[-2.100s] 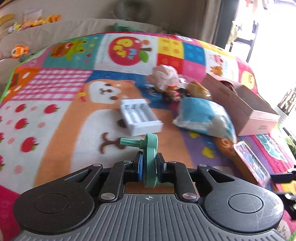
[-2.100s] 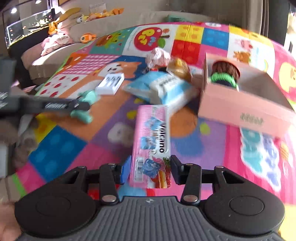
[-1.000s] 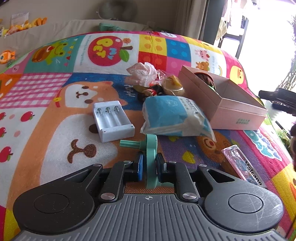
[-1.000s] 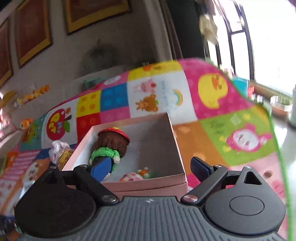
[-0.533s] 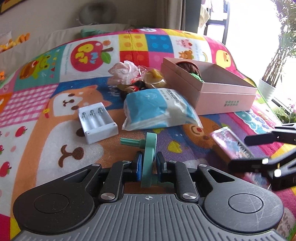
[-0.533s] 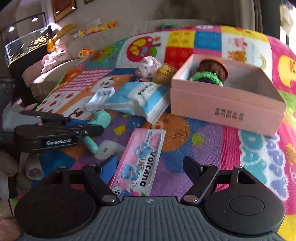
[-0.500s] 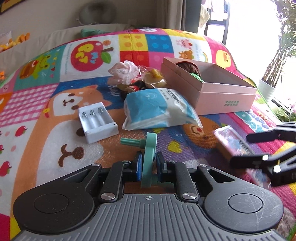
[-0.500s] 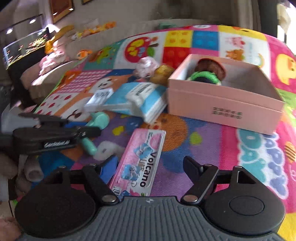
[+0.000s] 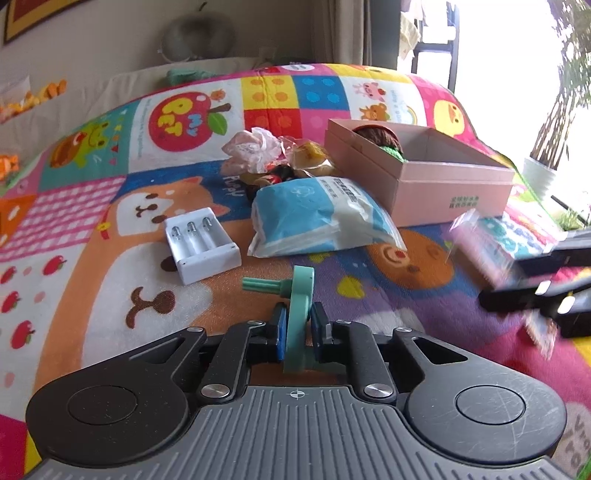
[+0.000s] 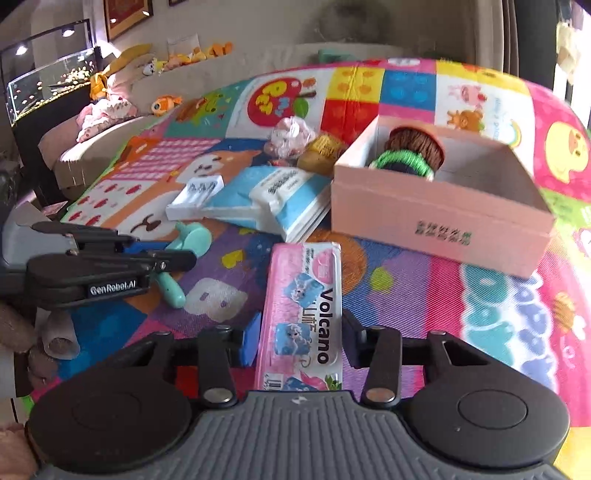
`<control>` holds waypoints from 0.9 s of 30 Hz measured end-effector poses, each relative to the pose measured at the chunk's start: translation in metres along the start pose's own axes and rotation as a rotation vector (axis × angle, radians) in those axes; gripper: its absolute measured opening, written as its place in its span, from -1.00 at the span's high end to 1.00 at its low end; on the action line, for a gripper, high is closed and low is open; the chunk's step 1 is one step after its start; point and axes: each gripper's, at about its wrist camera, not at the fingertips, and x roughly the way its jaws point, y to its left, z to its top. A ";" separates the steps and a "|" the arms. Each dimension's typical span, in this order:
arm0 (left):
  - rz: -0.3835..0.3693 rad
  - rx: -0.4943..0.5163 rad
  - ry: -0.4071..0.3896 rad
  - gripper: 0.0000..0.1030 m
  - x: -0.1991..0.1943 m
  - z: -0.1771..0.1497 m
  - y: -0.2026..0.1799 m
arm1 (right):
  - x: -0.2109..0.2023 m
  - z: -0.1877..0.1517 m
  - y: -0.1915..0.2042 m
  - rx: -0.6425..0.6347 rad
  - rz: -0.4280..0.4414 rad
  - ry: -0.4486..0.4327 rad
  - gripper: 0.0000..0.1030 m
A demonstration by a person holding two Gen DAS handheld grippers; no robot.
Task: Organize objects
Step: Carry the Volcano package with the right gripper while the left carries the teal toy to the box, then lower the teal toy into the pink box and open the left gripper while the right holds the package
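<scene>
Daylight is pouring through a tall window (image 9: 517,55) at two o'clock, washing out the potted plant (image 9: 554,122) beside it; a beige curtain (image 9: 351,29) is hanging at twelve; a lit aquarium (image 10: 48,85) is glowing at ten o'clock; plush toys (image 10: 162,62) are lining the pale sofa (image 10: 236,70) behind the patchwork play mat (image 9: 110,206); framed pictures (image 10: 127,14) are hanging above.

One pink open box (image 10: 439,218), one knitted doll (image 10: 413,151) inside it. One blue-white pouch (image 9: 317,218). One white battery holder (image 9: 201,243) with three slots. One pink Volcano pack (image 10: 303,314). One teal plastic toy (image 9: 297,314). One pink crumpled wrapper (image 9: 253,149), one yellow wrapped snack (image 10: 321,151); small dark items beside them can't be counted. One patchwork play mat (image 9: 92,206). Two tongs: left (image 9: 298,326), right (image 10: 299,339).
</scene>
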 end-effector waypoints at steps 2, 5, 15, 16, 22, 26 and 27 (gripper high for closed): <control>-0.037 0.007 0.019 0.73 -0.005 0.001 -0.004 | -0.014 0.000 -0.007 0.005 -0.007 -0.031 0.15; -0.169 -0.043 0.043 0.73 -0.013 0.017 -0.010 | -0.038 0.000 -0.023 0.027 -0.031 -0.097 0.15; -0.338 -0.026 -0.137 0.68 0.031 0.183 -0.079 | -0.101 0.002 -0.084 0.144 -0.162 -0.331 0.15; -0.329 -0.017 -0.107 0.67 0.049 0.191 -0.086 | -0.102 0.001 -0.089 0.160 -0.173 -0.337 0.15; -0.284 -0.098 -0.056 0.67 0.088 0.187 -0.083 | -0.095 -0.002 -0.106 0.197 -0.199 -0.334 0.19; -0.275 -0.135 -0.120 0.67 0.057 0.174 -0.054 | -0.088 0.017 -0.118 0.212 -0.186 -0.338 0.25; -0.275 -0.129 -0.119 0.67 0.049 0.167 -0.047 | -0.084 0.023 -0.121 0.218 -0.189 -0.328 0.25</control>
